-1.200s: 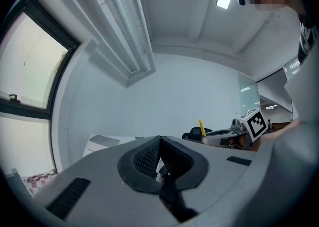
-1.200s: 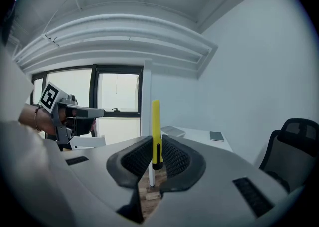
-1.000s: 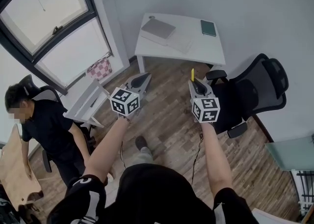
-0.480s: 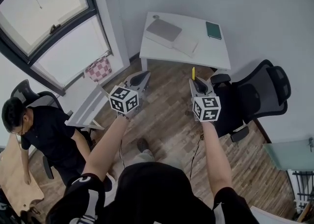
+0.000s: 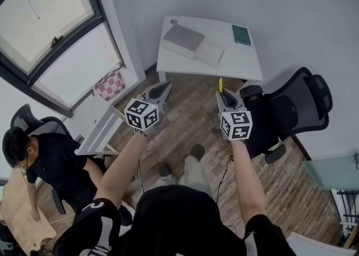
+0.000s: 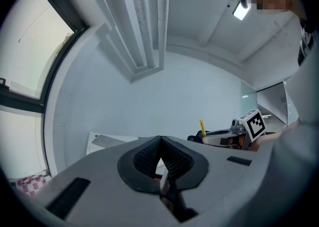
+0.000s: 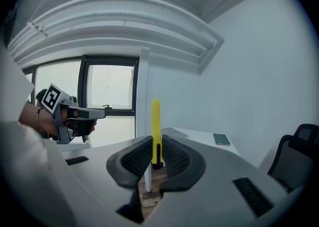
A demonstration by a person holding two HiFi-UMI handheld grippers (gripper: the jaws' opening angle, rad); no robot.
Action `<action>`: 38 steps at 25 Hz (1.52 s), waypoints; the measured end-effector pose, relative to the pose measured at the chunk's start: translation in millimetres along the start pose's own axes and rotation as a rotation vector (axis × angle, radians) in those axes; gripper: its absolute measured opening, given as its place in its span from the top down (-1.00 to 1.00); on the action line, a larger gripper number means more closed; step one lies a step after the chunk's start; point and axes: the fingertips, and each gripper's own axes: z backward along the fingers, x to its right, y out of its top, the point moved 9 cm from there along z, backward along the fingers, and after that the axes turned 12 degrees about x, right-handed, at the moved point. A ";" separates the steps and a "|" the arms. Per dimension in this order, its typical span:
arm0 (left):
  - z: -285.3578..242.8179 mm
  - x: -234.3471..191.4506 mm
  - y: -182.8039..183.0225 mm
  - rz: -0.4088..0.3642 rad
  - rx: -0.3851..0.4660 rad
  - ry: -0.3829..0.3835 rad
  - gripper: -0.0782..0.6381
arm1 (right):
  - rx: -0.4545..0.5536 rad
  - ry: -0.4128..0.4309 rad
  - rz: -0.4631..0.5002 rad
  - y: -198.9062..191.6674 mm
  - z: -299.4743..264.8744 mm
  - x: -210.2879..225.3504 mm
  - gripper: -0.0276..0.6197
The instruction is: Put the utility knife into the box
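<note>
The yellow utility knife (image 5: 220, 85) stands upright between the jaws of my right gripper (image 5: 224, 94), which is shut on it. In the right gripper view the knife (image 7: 156, 126) rises above the pads (image 7: 173, 157). My left gripper (image 5: 163, 88) is held level beside it, shut with nothing in it; its pads (image 6: 174, 159) meet at the tips. A flat grey box (image 5: 183, 36) lies on the white table (image 5: 247, 63) ahead, with a paler flat piece (image 5: 209, 51) next to it. Both grippers are over the wooden floor, short of the table.
A green notebook (image 5: 242, 35) lies on the table's far right. A black office chair (image 5: 291, 109) stands to the right of my right arm. A low white stand (image 5: 101, 131) and a pink checked bag (image 5: 110, 85) sit by the window at left, near a seated person (image 5: 47, 159).
Both grippers have moved forward toward the white table, the knife still held upright. A foot has stepped forward below them, and the seated person has slid lower in the view.
</note>
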 end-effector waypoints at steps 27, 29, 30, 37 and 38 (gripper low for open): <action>-218.6 -73.4 5.4 -0.064 -0.002 0.075 0.71 | 0.019 0.073 -0.016 -6.1 -164.1 184.2 0.70; -231.9 -73.6 3.0 -0.069 -0.006 0.083 0.71 | 0.019 0.081 -0.013 -8.3 -171.1 197.6 0.70; -238.1 -73.4 1.7 -0.072 -0.008 0.087 0.71 | 0.019 0.085 -0.012 -9.4 -174.3 203.8 0.70; -272.8 -72.6 -6.5 -0.083 -0.015 0.118 0.71 | 0.016 0.121 -0.028 -16.1 -194.6 238.3 0.70; -275.7 -72.2 -7.8 -0.083 -0.014 0.123 0.71 | 0.017 0.125 -0.028 -17.2 -196.6 241.8 0.70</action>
